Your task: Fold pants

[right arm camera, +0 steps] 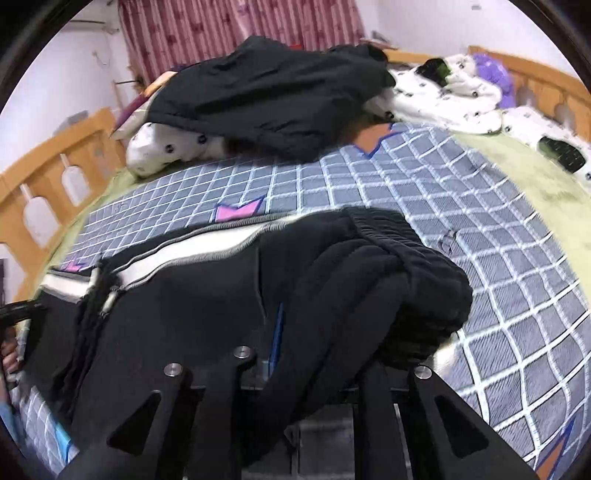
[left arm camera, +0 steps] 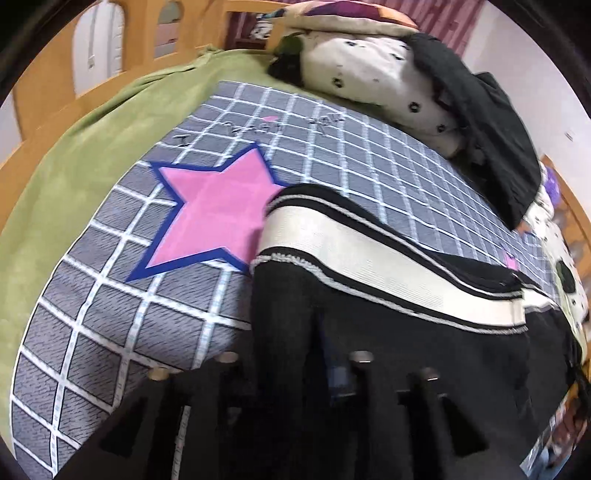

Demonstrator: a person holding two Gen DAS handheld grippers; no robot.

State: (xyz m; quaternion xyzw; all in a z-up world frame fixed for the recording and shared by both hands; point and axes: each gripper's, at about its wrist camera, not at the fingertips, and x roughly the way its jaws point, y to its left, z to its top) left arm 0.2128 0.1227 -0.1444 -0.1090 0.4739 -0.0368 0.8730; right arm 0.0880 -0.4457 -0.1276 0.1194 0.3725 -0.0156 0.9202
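Black pants lay bunched on the bed, pinched in the narrow right gripper; left gripper looked part-open over cloth. Best lay the fold flat, edges matched.

The pants ahead of the left claw are black with a broad cream side band edged in thin black and white lines. Left of the claw, the sheet is grey with a white grid and a pink star outlined in blue. Beyond it lies a plain green blanket. Far ahead, the quilt is white with small black dots, under black cloth. Ahead of the right claw, the curtain is dark red.
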